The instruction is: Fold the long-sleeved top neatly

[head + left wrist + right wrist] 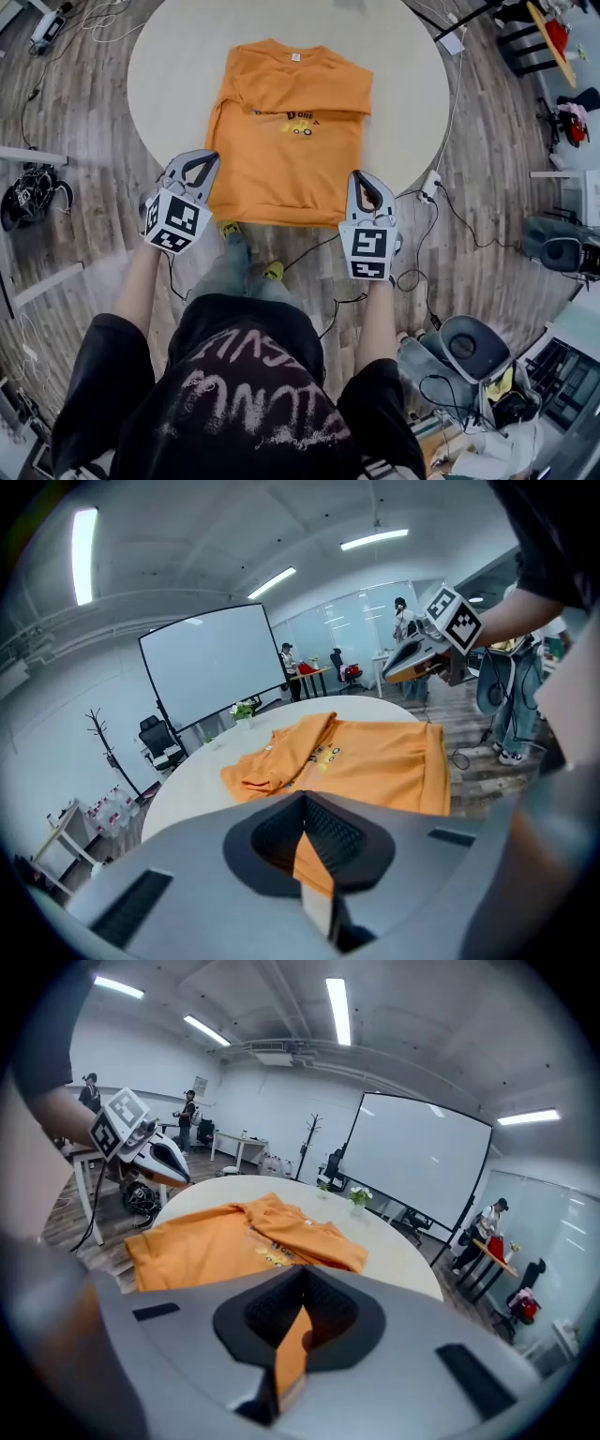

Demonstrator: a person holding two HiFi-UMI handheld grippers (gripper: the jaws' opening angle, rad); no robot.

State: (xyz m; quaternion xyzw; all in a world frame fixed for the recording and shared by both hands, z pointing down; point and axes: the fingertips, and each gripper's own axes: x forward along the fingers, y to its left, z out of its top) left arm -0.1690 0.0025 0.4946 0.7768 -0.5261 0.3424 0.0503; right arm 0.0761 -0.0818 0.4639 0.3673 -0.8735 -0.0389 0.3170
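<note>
The long-sleeved top [291,141] lies flat in the middle of the round counter [169,56], sleeves [323,101] folded in across the chest and hem [281,217] toward the bottom of the frame. The left hand-held gripper [208,156] is clenched on orange cloth at the lower-left edge; the right hand-held gripper [359,176] likewise at the lower-right corner; paired grips likely serve to carry the hem evenly toward the collar [292,49].

I read the top [291,131] as plain orange with a small dark-and-yellow chest print, on a cream table [178,56]. The left gripper [208,159] and right gripper [362,178] are grey, their cubes checked black-and-white. Around the frame's edges, the floor [84,112] is grey-brown planks.
</note>
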